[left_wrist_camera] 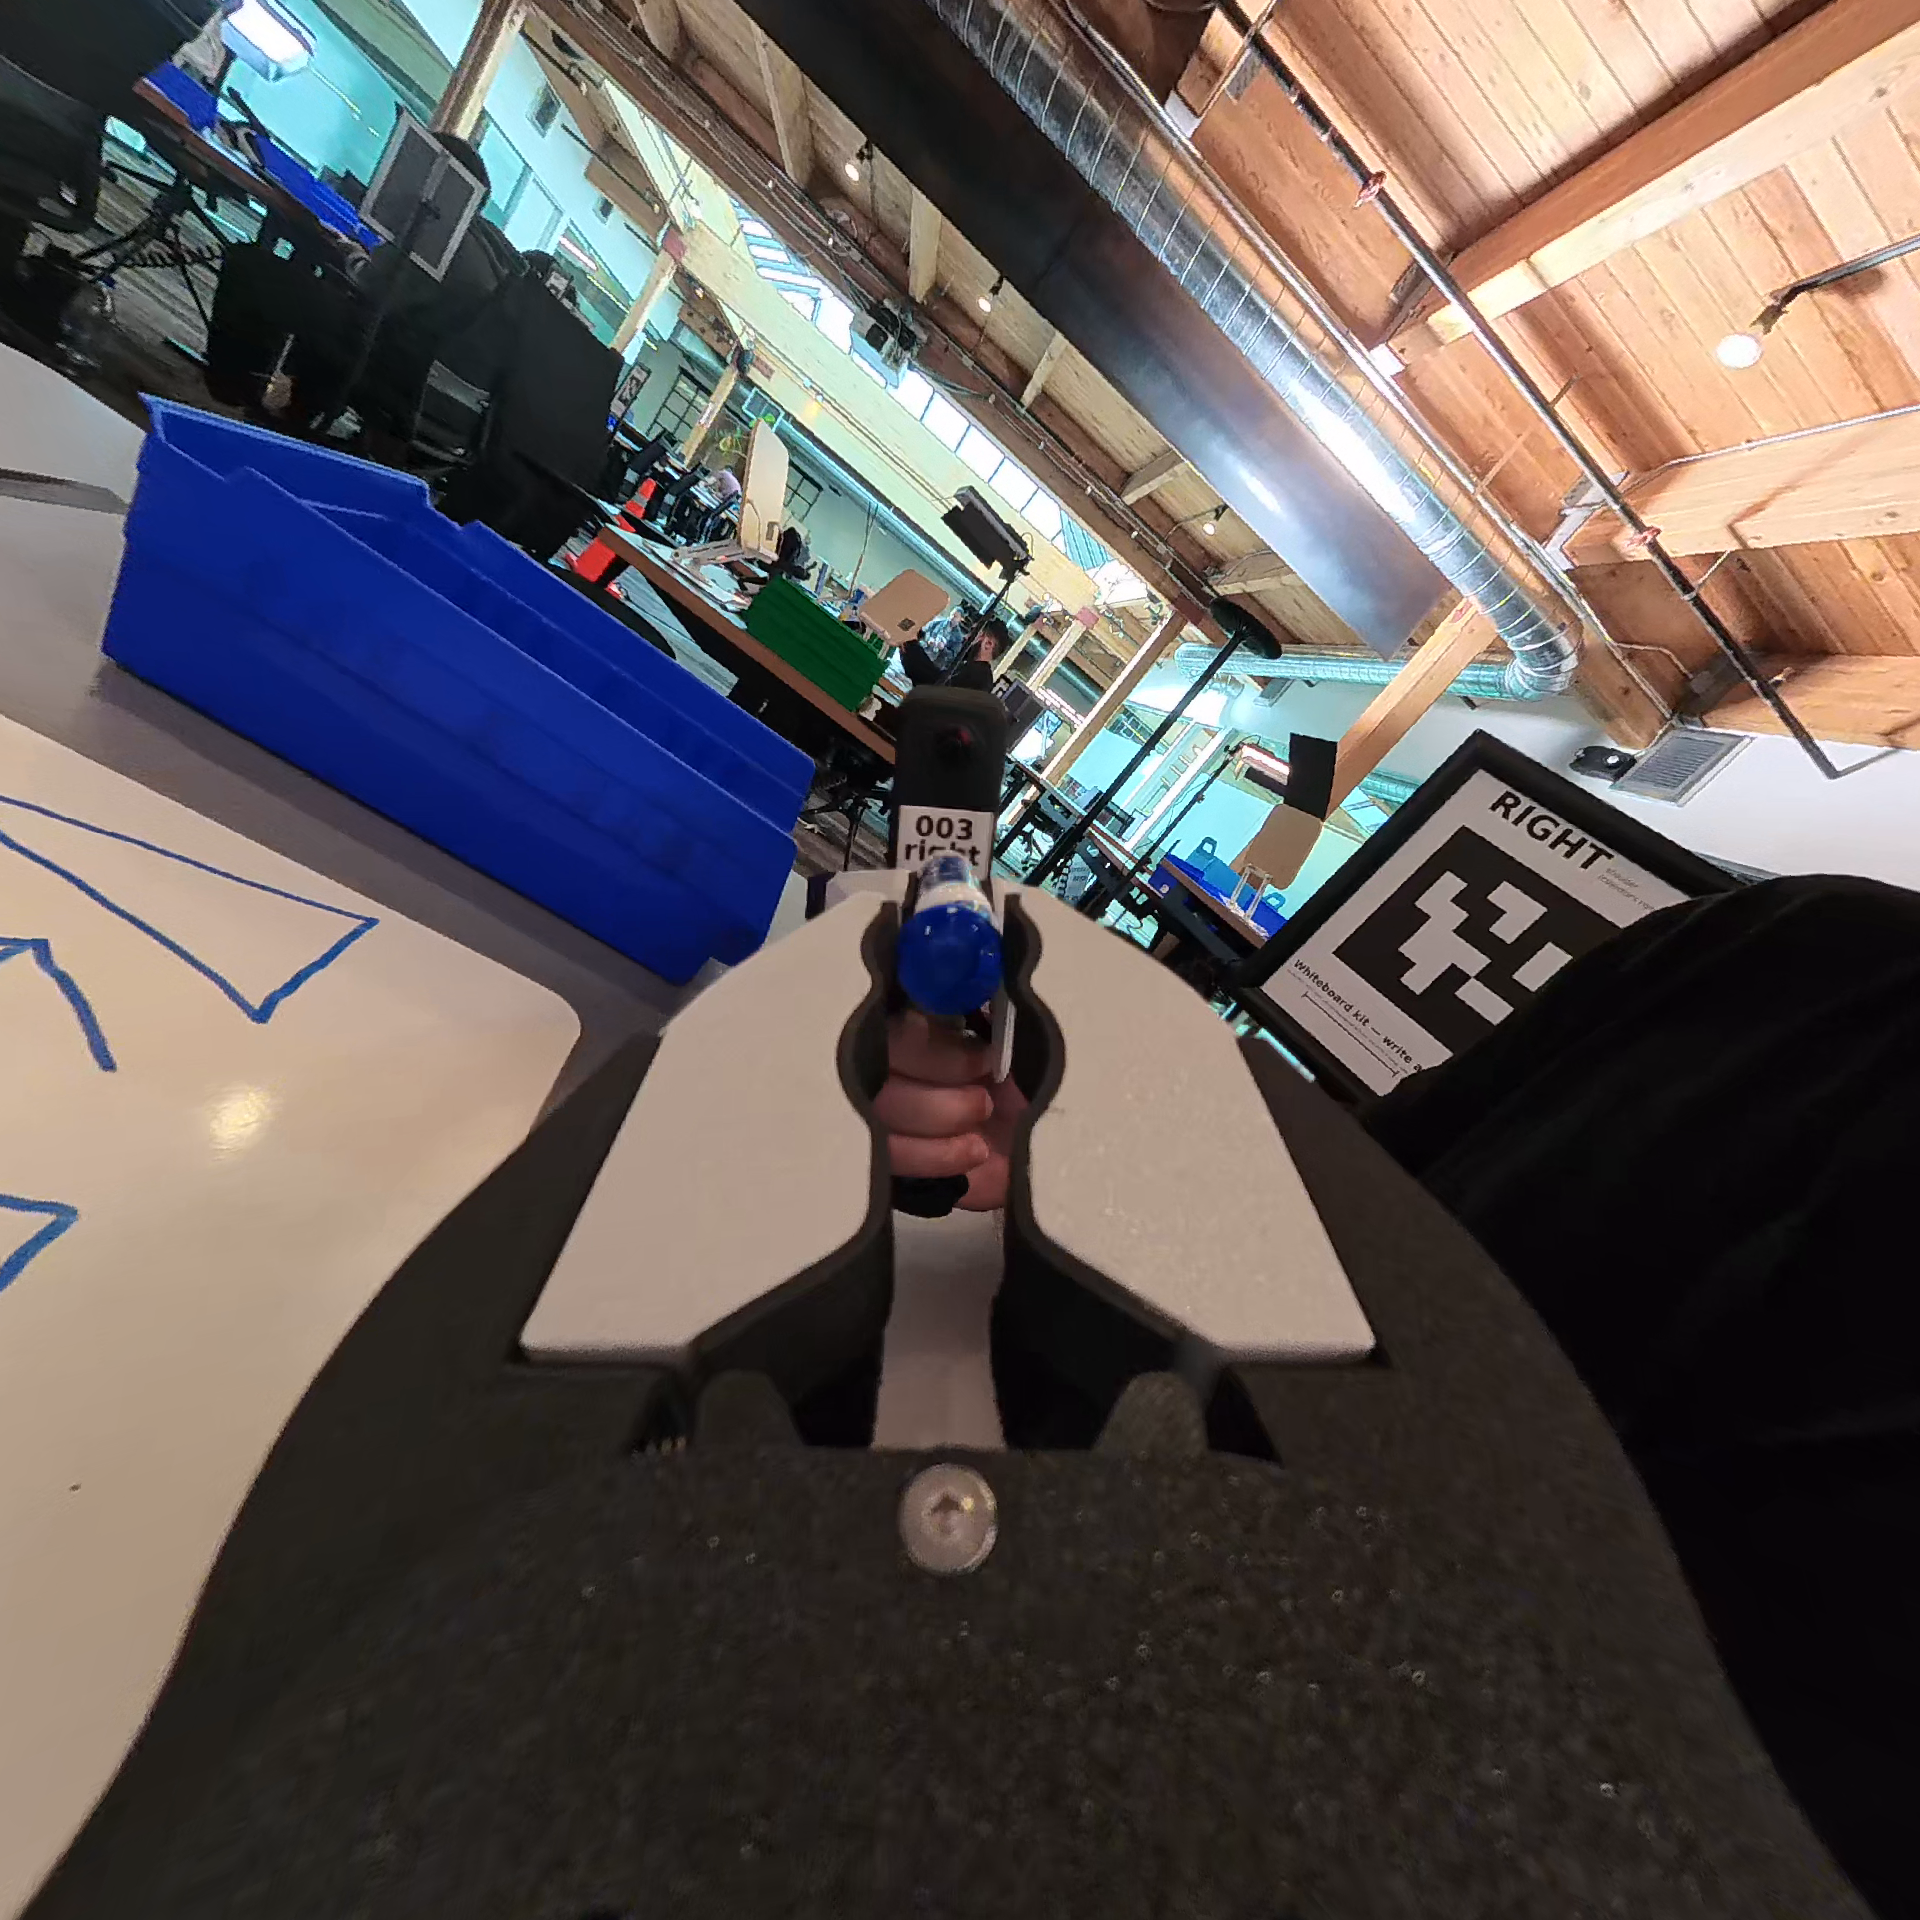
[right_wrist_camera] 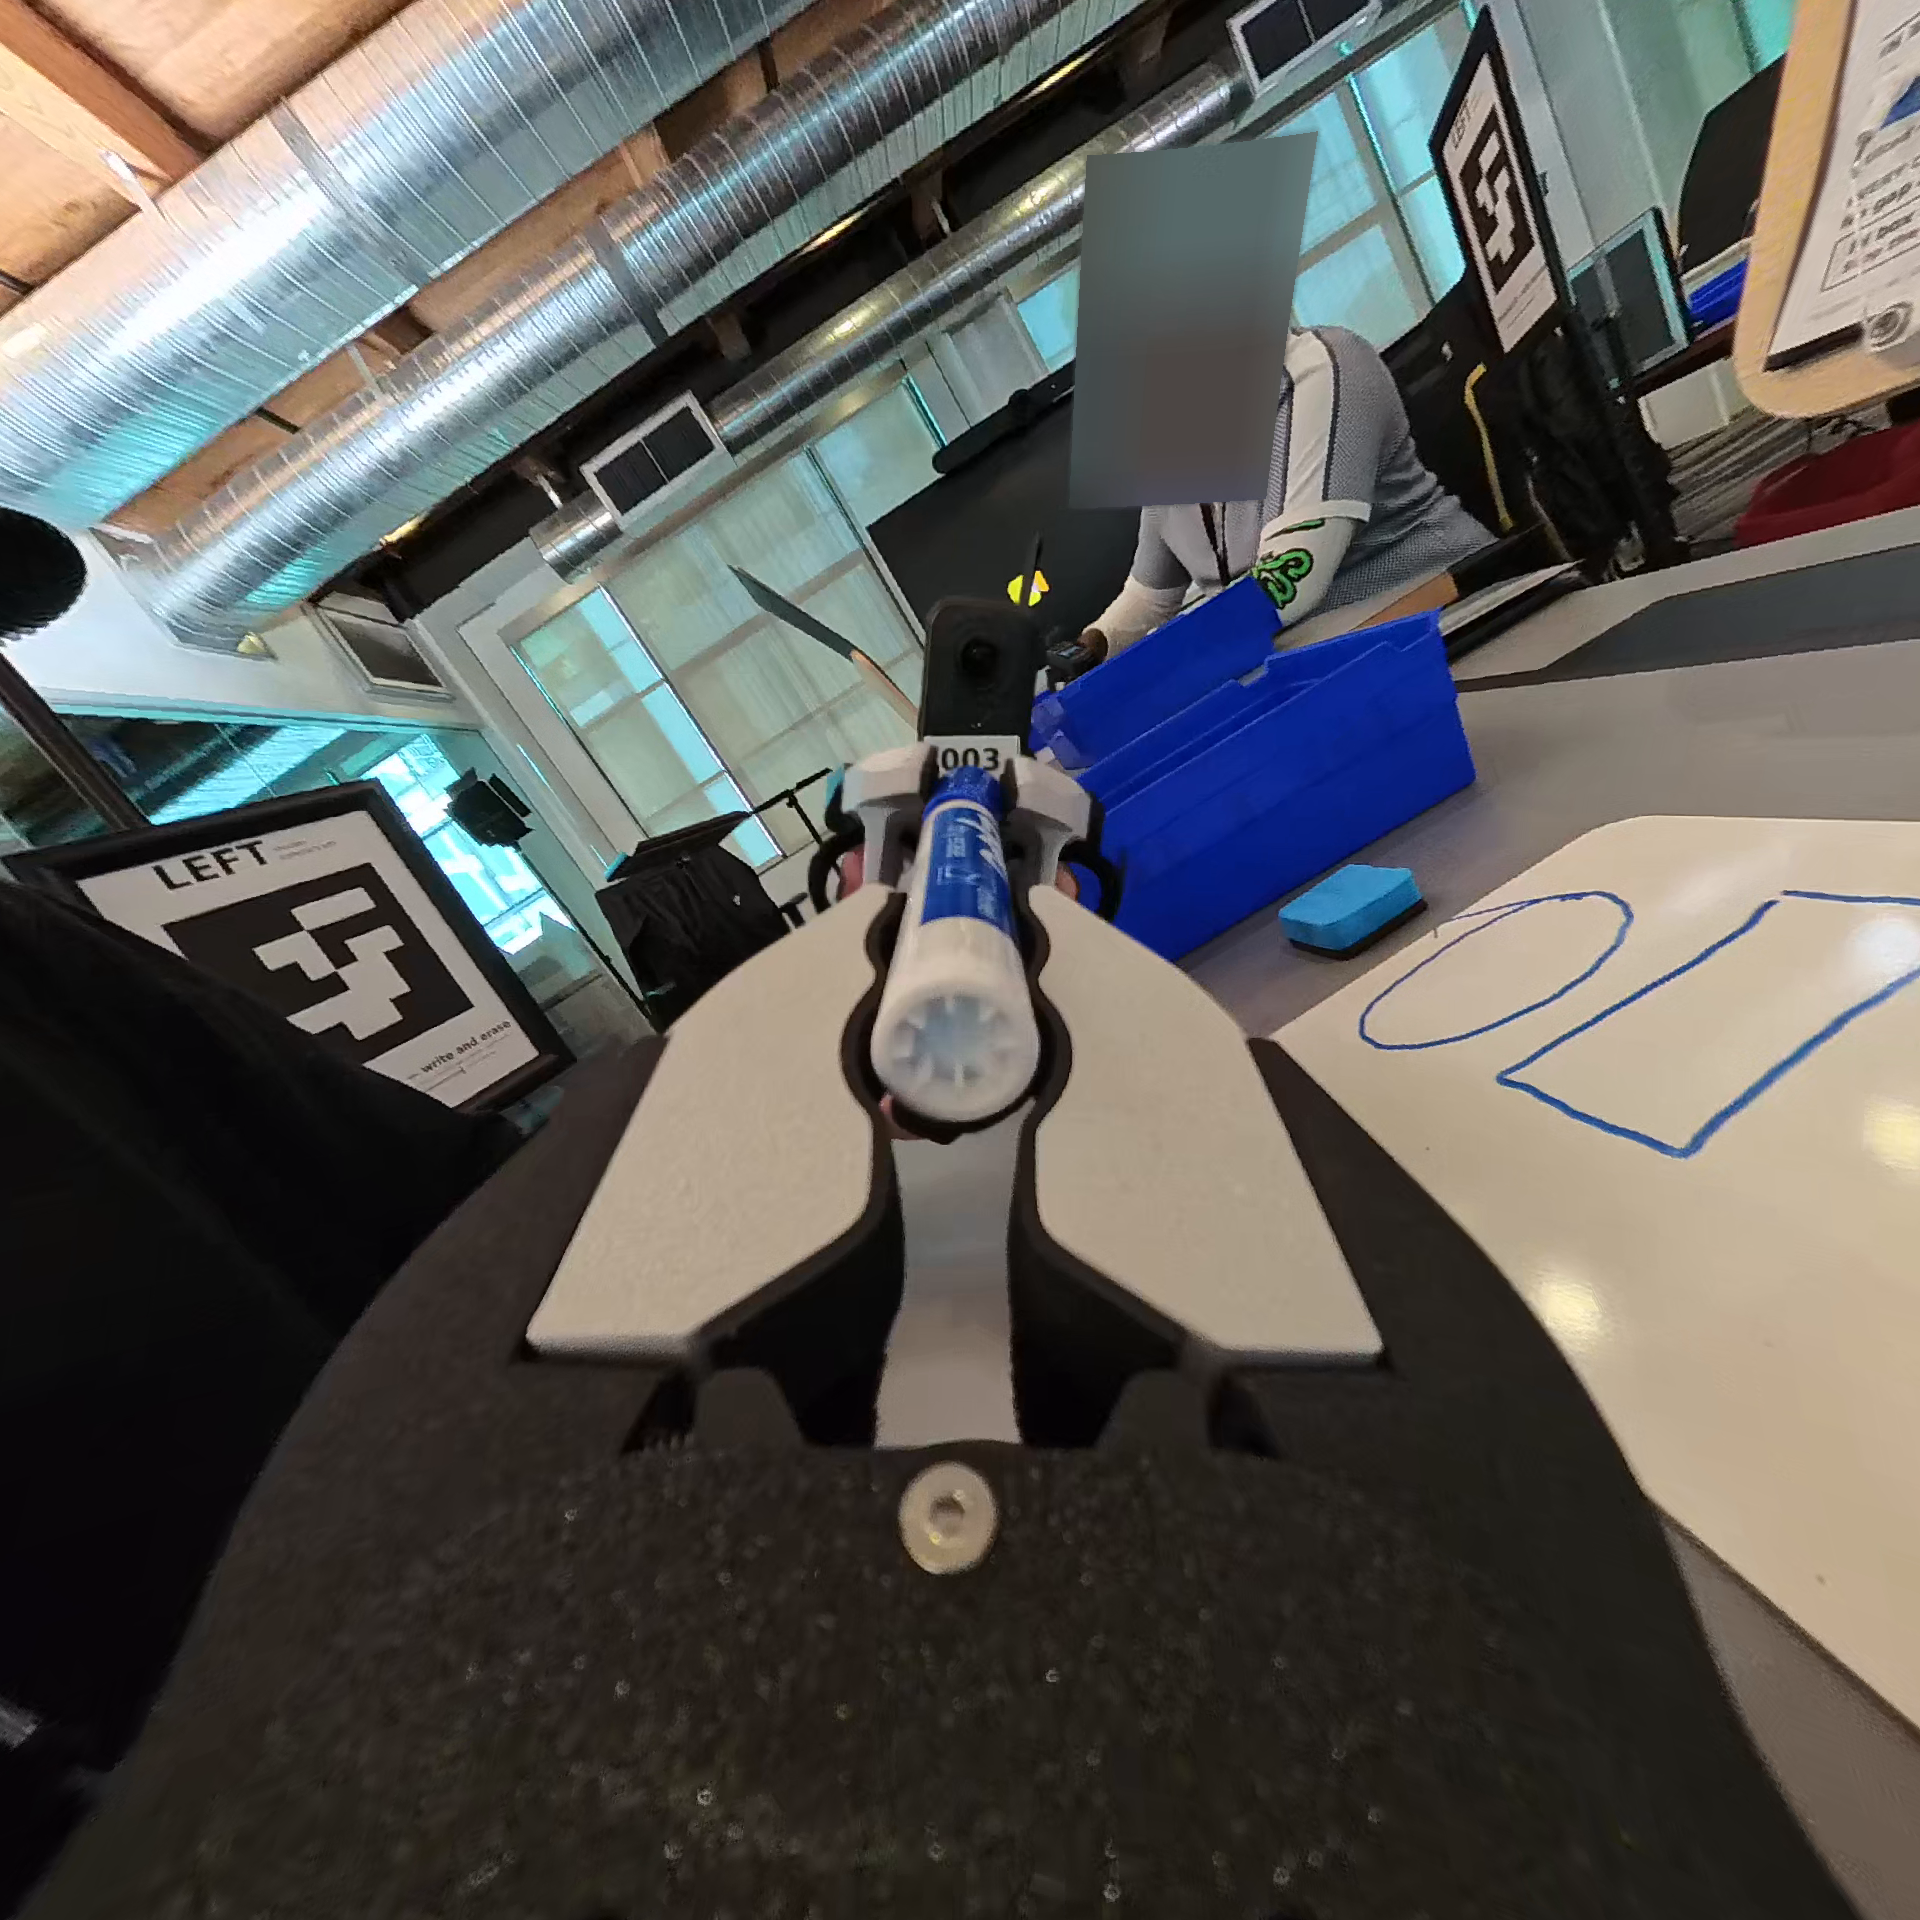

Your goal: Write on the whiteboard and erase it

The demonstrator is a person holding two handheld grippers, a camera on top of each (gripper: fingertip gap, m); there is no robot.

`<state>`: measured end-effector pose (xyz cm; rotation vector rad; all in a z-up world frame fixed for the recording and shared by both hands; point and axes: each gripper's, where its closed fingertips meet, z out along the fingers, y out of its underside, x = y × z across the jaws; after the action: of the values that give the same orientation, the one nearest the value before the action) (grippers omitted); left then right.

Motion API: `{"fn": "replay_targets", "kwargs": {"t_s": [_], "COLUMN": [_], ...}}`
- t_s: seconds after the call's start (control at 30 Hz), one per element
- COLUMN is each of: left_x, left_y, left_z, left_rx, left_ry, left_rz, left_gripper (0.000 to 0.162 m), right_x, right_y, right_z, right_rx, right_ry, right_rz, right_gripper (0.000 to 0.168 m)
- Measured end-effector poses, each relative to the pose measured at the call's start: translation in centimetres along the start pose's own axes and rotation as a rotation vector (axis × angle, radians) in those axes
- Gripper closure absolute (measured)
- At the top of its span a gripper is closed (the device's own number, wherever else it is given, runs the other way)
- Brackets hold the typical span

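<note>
Two wrist views look over a grey tabletop (left_wrist_camera: 260,748) in a large workshop with a wooden plank ceiling (left_wrist_camera: 1558,156) and silver ducts (right_wrist_camera: 312,239). A whiteboard (left_wrist_camera: 260,1195) lies flat on the tabletop, bearing shapes drawn in blue outline. Stacked blue bins (left_wrist_camera: 416,644) stand just beyond the board's far edge.

The two claws face each other with the marker (left_wrist_camera: 948,961) between them. The left claw (left_wrist_camera: 948,935) is closed on its blue cap end, and the right claw (right_wrist_camera: 954,997) is clamped round the white barrel, whose butt points at the camera. The marker hangs above the tabletop, beside the board.

A framed black-and-white tag sign (left_wrist_camera: 1455,935) stands behind each claw, partly hidden by a dark sleeve (left_wrist_camera: 1662,1143). Only the right wrist view shows the blue eraser (right_wrist_camera: 1349,909), lying between bins and whiteboard, and a person (right_wrist_camera: 1340,468) behind the bins. Only the left wrist view shows the hand (left_wrist_camera: 935,1132) on the far handle.
</note>
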<state>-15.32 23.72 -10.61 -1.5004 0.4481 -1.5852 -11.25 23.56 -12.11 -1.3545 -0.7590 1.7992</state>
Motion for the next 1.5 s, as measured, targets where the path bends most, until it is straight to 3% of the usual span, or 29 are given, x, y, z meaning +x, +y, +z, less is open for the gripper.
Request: {"fn": "replay_targets", "kwargs": {"t_s": [0.27,0.57,0.87,1.03,1.5], "left_x": [-0.9,-1.9,-2.4,-2.1,-1.8], "left_y": [0.8,-0.4,-1.0,0.0,0.8], "left_z": [0.3,0.4,0.5,1.4,2.0], "left_rx": [-0.035,0.157,0.233,0.188,0.062], "left_ry": [-0.054,-0.046,-0.073,-0.036,-0.046], "left_rz": [-0.005,-0.109,-0.094,-0.119,-0.105], "left_gripper": [0.143,0.143,0.142,0.143,0.138], "right_x": [0.5,1.3,1.6,1.5,2.2], "right_y": [0.6,0.5,0.4,-1.6,-1.1], "right_z": [-0.3,0.0,0.3,-0.4,-0.8], "right_rx": [-0.045,0.042,0.133,0.257,0.262], "right_ry": [0.034,0.086,0.11,0.105,0.028], "right_rz": [-0.024,-0.001,0.017,0.046,0.205], "right_gripper": [0.149,0.149,0.149,0.15,0.15]}}
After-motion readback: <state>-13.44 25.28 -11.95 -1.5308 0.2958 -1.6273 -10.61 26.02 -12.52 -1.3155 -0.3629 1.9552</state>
